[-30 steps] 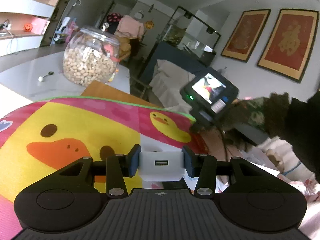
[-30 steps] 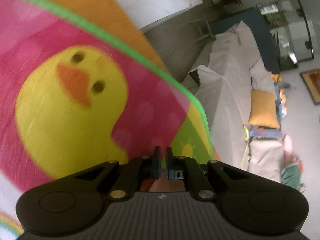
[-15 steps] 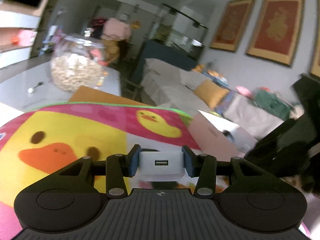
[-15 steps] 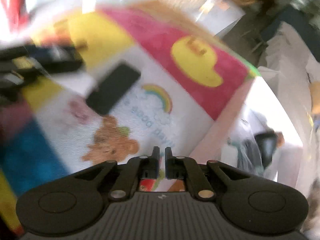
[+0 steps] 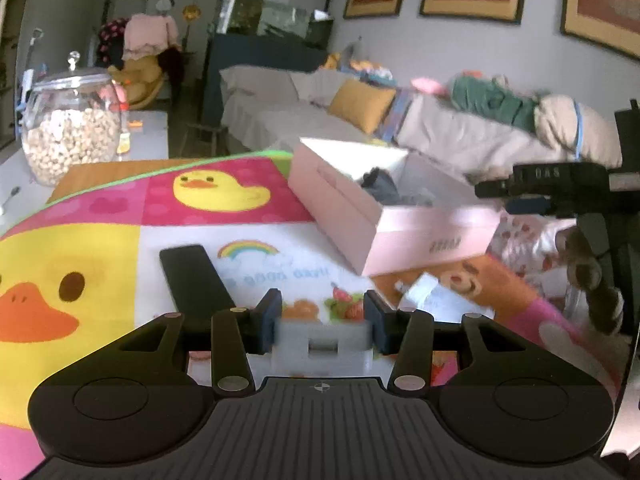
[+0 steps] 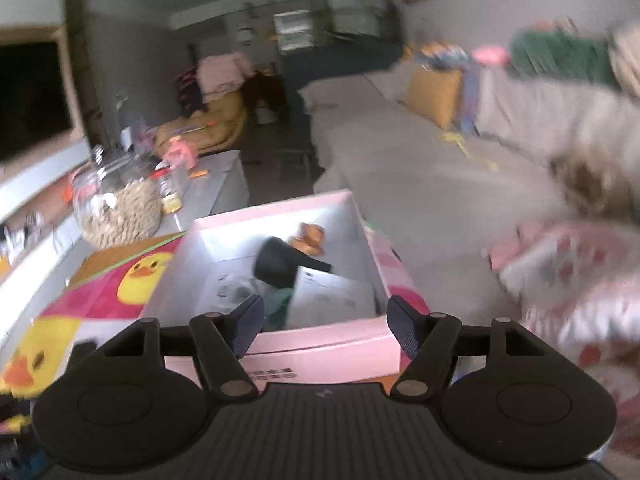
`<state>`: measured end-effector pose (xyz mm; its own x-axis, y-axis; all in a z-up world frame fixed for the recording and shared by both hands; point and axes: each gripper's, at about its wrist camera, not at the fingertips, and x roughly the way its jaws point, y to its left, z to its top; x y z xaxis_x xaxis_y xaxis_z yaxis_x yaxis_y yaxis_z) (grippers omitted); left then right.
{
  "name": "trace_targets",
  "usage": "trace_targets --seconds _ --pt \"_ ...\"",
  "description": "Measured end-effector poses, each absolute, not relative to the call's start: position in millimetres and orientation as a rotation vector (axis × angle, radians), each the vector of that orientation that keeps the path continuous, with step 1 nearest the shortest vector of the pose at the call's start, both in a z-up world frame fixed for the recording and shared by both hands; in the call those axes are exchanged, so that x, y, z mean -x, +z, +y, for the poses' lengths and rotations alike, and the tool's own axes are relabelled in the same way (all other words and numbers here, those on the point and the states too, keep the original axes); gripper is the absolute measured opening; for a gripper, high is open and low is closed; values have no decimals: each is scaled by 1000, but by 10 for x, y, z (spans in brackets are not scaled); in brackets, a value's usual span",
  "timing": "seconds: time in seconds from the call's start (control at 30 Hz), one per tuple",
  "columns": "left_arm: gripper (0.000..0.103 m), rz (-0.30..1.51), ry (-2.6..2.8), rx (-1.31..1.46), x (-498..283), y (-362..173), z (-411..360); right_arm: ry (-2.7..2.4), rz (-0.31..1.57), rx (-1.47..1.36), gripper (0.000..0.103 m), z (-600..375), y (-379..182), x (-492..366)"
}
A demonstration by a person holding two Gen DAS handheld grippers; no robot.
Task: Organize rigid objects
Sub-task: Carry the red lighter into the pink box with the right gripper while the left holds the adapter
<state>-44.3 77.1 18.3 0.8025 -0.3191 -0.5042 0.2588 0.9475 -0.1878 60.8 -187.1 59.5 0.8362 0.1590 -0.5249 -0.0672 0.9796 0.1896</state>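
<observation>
White charger block [image 5: 323, 345], blurred and with a small port on its face, sat low in the centre of the left wrist frame, between the fingertips of the left gripper [image 5: 323, 322]; whether the pads actually pinched it or stood just off its sides could not be told through the blur. Behind it lay the duck-printed play mat [image 5: 100, 240], with a flat black rectangular device [image 5: 192, 276] left of centre and a small white item [image 5: 428, 292] to the right, near the pink open box [image 5: 404, 232] at centre right. A glass jar of pale nuts [image 5: 68, 128] stood at the upper left. In the right wrist frame the right gripper [image 6: 324, 326] was spread wide and held nothing, with the pink box in the middle of the frame just beyond its tips, a dark object [image 6: 280, 266] and a brown toy [image 6: 310, 238] lying inside.
</observation>
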Motion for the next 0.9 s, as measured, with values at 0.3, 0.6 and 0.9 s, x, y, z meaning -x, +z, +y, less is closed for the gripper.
trace_targets --seconds 0.3,0.6,0.9 --pt "49 663 -306 -11 636 191 707 417 620 -29 69 -1416 306 -241" --pt "49 600 -278 -33 883 515 850 624 671 120 42 -807 243 237" --pt "54 662 -280 -185 949 271 648 508 697 185 23 -821 117 144"
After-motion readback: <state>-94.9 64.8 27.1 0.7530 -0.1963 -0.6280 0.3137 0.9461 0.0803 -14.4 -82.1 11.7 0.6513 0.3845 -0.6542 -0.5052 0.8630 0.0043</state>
